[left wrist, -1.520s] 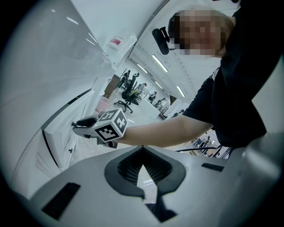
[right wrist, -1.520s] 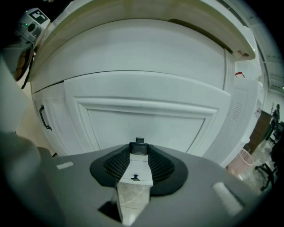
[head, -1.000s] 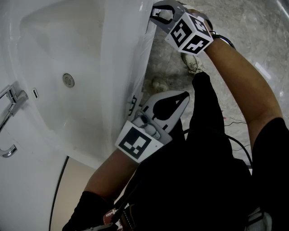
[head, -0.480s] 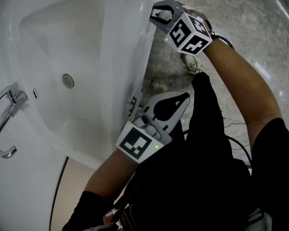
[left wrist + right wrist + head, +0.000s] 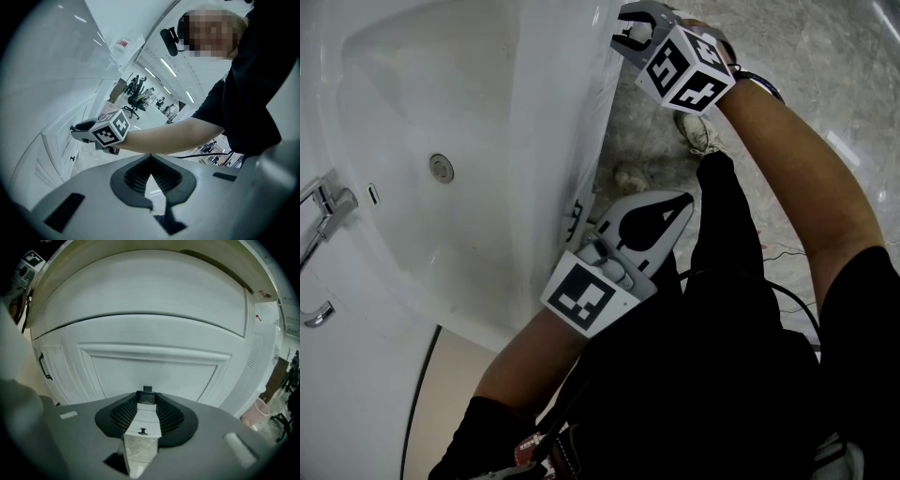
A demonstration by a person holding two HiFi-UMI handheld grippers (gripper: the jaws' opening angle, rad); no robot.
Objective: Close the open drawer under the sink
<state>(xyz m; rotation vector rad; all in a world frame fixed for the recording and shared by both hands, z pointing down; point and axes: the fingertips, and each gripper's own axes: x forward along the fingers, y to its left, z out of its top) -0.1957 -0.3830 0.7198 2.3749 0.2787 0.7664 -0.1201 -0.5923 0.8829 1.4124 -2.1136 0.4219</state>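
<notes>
We are in a bathroom with a grey stone floor [image 5: 825, 56]. At the far left is a shiny tap [image 5: 326, 202]. Next to it is the big white sink [image 5: 412, 84] with its round drain [image 5: 442, 166].

Just beside the sink's front edge we hold the left tool [image 5: 686, 195]. Its jaws are together at the tips, and nothing is in them. It points toward our right arm. A white shoe [image 5: 701, 131] is on the floor a little past it.

The right tool [image 5: 625, 28] is up against the front below the sink's edge. Its jaws are apart, and a small dark knob [image 5: 147, 390] sits right at their tips.

The knob is on the drawer [image 5: 154, 366]. The drawer is under the sink, right in front of the right tool. Its white front has a raised frame, and a thin dark line runs along its top.

Through the gap between the jaws we see another little knob [image 5: 143, 431] lower down. At the far right a pink bin [image 5: 257, 411] stands on the floor.
</notes>
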